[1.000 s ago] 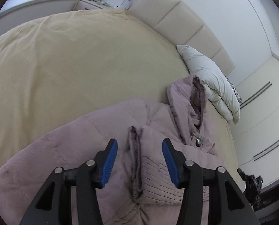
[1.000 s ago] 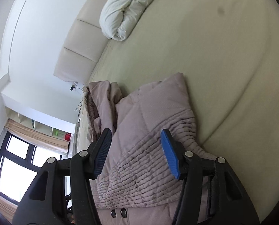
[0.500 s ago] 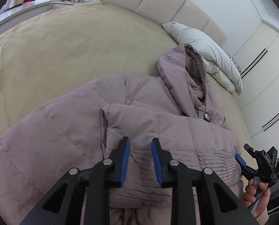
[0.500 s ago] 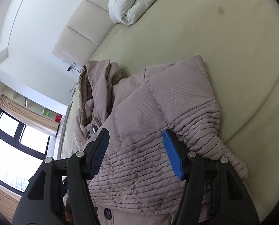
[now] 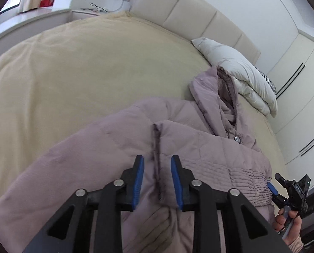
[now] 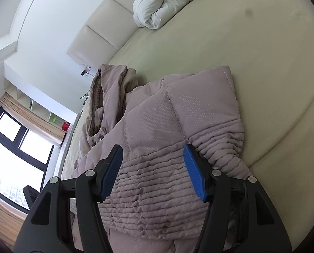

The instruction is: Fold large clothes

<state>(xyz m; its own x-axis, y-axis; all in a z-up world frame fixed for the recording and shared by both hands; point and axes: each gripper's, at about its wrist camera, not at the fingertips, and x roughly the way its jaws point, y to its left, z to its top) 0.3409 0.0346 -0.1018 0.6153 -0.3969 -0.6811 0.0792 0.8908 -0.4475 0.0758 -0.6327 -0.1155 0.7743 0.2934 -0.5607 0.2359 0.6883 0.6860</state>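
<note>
- Left wrist view: my left gripper (image 5: 157,181) has just reopened slightly, its jaws apart around the jacket (image 5: 199,147) edge; the sleeve fold now lies released.
- Jacket lies near the bed (image 5: 83,73) edge; right gripper (image 6: 152,172) stands apart over the cuff, gripping nothing.

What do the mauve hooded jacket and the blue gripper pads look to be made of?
Mauve hooded jacket: quilted padded coat, probably matte synthetic shell; stitched puffy panels, gathered ribbing. Blue gripper pads: likely ribbed rubber or plastic; fine ridges show.
</note>
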